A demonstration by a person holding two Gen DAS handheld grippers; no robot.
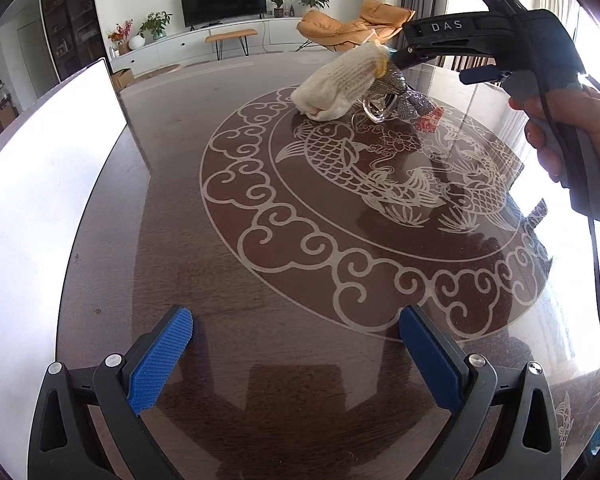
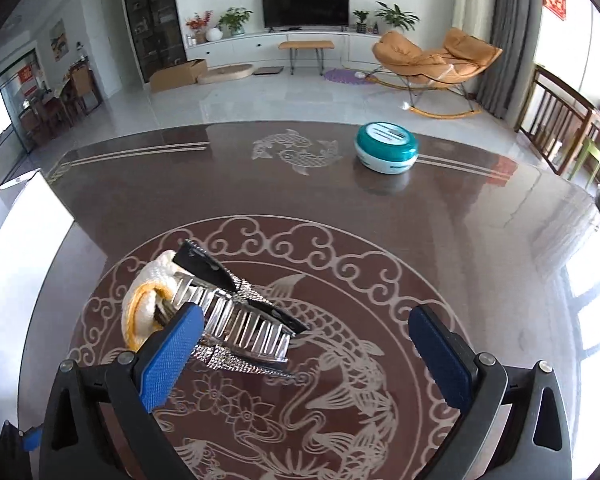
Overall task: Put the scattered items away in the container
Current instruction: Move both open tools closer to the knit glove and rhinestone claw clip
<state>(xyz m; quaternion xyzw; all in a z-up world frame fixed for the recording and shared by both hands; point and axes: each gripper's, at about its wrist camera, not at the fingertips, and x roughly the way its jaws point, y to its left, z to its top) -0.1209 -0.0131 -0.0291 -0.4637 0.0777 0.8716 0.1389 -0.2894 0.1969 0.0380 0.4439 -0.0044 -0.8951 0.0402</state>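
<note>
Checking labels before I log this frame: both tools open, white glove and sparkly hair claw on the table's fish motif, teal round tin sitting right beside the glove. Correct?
One error: the teal round tin is not beside the white glove. The right wrist view shows it far across the table, well apart from the glove and hair claw. The rest holds: left tool and right tool are open.
</note>
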